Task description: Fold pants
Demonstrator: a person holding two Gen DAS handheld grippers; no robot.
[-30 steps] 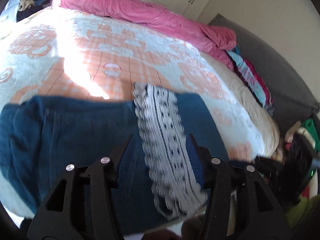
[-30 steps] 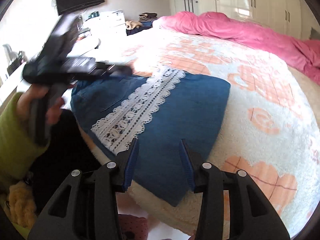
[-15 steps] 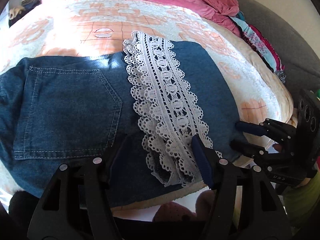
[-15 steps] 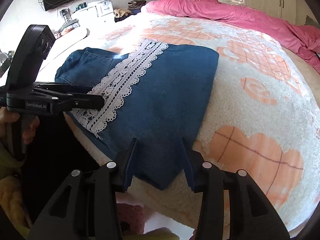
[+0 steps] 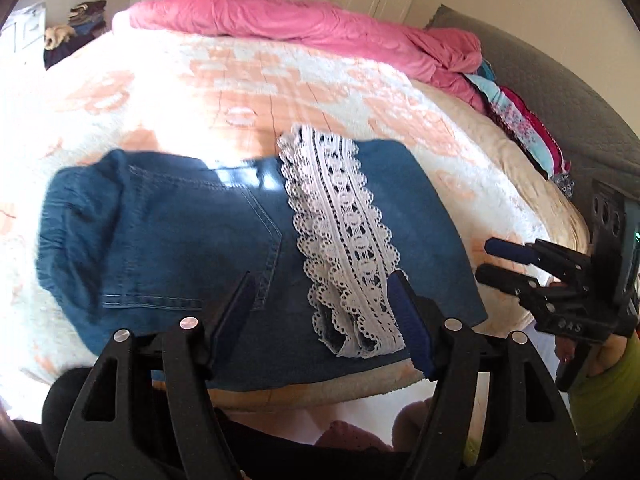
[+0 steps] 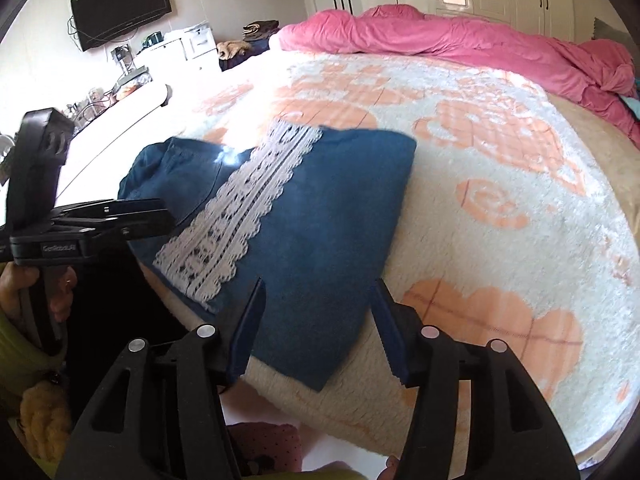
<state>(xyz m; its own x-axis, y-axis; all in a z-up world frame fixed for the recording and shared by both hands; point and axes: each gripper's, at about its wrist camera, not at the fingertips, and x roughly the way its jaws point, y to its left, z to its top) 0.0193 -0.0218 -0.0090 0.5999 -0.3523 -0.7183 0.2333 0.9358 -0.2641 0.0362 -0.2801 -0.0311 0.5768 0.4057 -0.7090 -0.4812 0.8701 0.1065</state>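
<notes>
Blue denim pants point(image 5: 192, 240) lie folded at the near edge of the bed, with a white lace strip point(image 5: 344, 240) running across the top. They also show in the right wrist view point(image 6: 328, 208), with the lace point(image 6: 240, 220) to the left. My left gripper point(image 5: 320, 300) is open and empty, just above the near edge of the pants by the lace end. My right gripper point(image 6: 318, 312) is open and empty over the near right corner of the pants. Each gripper shows in the other's view, right point(image 5: 508, 260) and left point(image 6: 132, 216).
The bed point(image 6: 500, 184) carries a white and orange fleece blanket. A pink duvet point(image 5: 304, 28) is bunched along its far side. Colourful clothes point(image 5: 524, 132) and a grey headboard point(image 5: 560, 92) are at the right. A TV point(image 6: 120, 8) and a white dresser point(image 6: 176, 52) stand at the left.
Both grippers have pulled back and tilted up from the pants, staying open. The pants lie still on the bed.
</notes>
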